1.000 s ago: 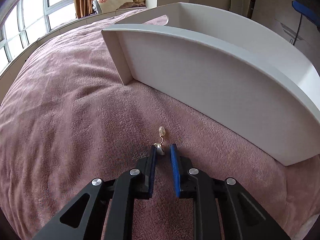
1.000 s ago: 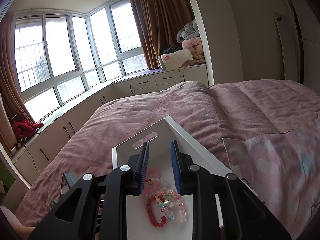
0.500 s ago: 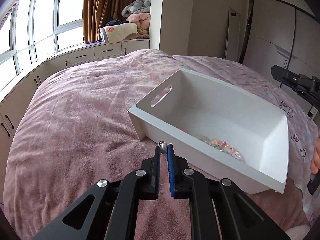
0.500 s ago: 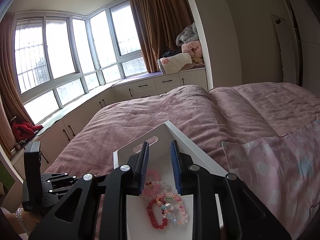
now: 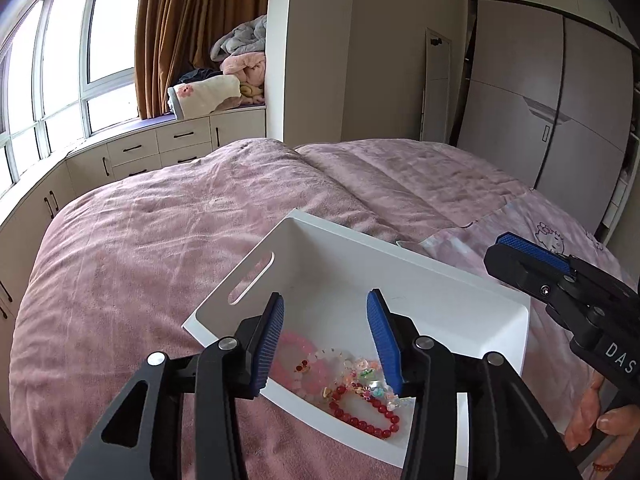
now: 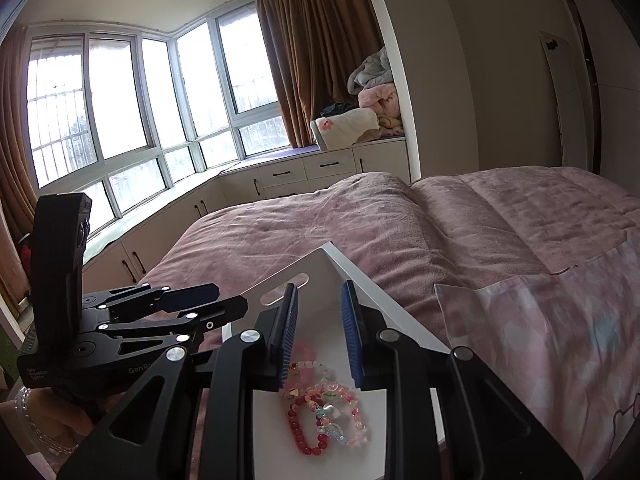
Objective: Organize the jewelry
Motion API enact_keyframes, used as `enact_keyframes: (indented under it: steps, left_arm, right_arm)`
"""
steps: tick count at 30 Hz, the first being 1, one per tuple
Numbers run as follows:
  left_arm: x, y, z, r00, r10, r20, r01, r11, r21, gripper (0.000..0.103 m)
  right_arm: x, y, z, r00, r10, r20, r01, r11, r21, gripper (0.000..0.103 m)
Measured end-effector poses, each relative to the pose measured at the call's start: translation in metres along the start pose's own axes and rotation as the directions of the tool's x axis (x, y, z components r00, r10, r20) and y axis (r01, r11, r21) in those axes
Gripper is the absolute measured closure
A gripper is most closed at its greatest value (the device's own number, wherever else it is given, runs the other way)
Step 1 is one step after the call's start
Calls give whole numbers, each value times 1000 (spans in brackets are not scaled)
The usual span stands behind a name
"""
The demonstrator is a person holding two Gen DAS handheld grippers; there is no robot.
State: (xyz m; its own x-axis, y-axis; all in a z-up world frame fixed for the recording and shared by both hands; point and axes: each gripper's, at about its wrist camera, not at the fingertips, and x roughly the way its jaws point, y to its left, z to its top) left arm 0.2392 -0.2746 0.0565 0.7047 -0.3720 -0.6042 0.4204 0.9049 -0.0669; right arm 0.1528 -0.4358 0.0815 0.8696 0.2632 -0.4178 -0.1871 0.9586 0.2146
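Observation:
A white bin with a handle slot sits on the pink bedspread. It holds a red bead bracelet, a pink bracelet and mixed pastel bead pieces. My left gripper is open and empty above the bin's near end. My right gripper is open and empty over the same bin, above the bracelets. The right gripper also shows in the left wrist view, and the left gripper in the right wrist view. The earring is not visible.
The pink bedspread spreads around the bin. A patterned pillow lies to the right of it. Window seat cabinets with folded blankets stand beyond the bed, and a wardrobe at the right.
My left gripper rose from the bedspread with the earring, moved over the bin and opened; the earring is gone from its fingers. The right gripper stayed over the bin.

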Motion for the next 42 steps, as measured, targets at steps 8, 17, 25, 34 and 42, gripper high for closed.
enact_keyframes:
  steps: [8, 17, 25, 34, 42]
  left_arm:
    - [-2, 14, -27, 998, 69, 10, -68, 996, -51, 20]
    - [-45, 32, -64, 994, 107, 16, -103, 980, -171, 10]
    - [-91, 26, -87, 986, 152, 71, -135, 969, -205, 4]
    - [-114, -10, -122, 973, 198, 119, -175, 968, -181, 4]
    - [-93, -42, -157, 968, 222, 119, -199, 963, -182, 4]
  right_arm:
    - [1, -4, -2, 1000, -5, -10, 5, 1000, 5, 66]
    - [-13, 22, -3, 998, -63, -14, 62, 994, -93, 18]
    - [-42, 35, -24, 993, -112, -19, 109, 985, -136, 5]
    - [-71, 36, -73, 992, -119, -50, 97, 945, -313, 5]
    - [-86, 13, -127, 989, -132, -66, 107, 949, -297, 5]
